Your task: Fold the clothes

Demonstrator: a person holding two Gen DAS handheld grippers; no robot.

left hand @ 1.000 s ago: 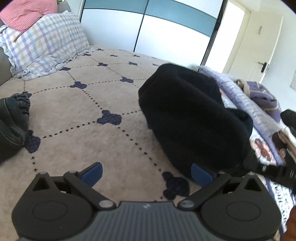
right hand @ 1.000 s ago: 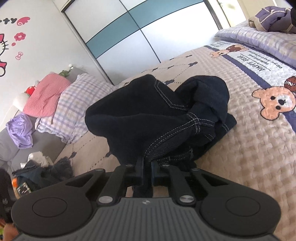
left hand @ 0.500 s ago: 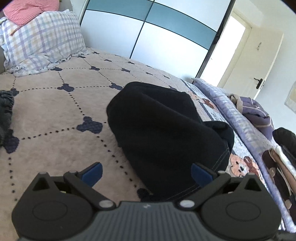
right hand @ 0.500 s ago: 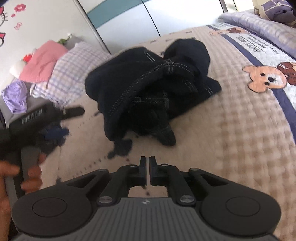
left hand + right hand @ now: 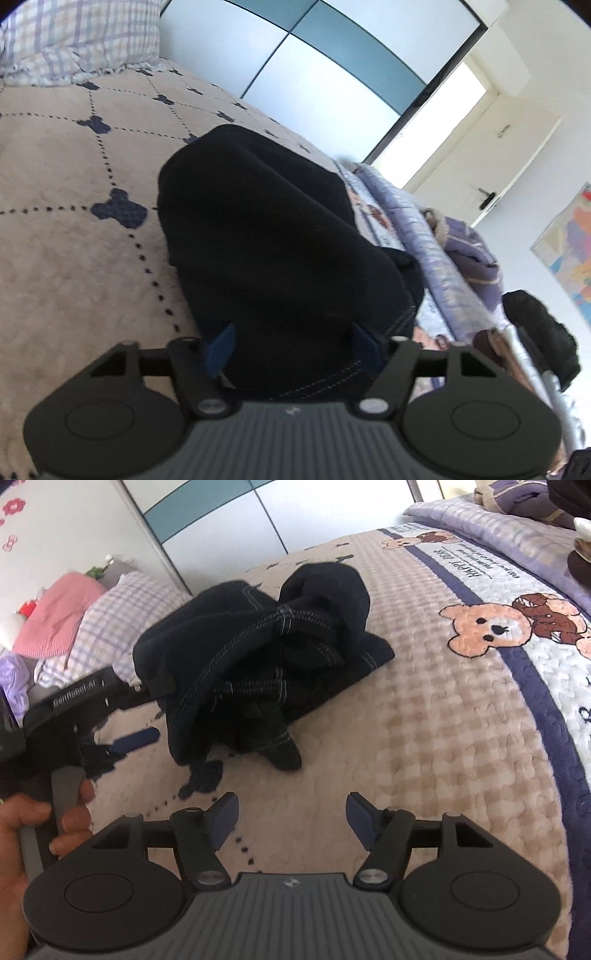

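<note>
Right tool (image 5: 291, 821) opening, released jeans (image 5: 258, 657).

A bedroom in a home

A wide bed carries a beige quilted cover (image 5: 443, 716) with embroidered teddy bears (image 5: 487, 627), and a lilac checked pillow (image 5: 122, 609) lies at its head. Behind it stands a wardrobe with white and teal sliding doors (image 5: 314, 74). A cream room door (image 5: 480, 177) and a coloured wall map (image 5: 569, 243) are also visible.
</note>
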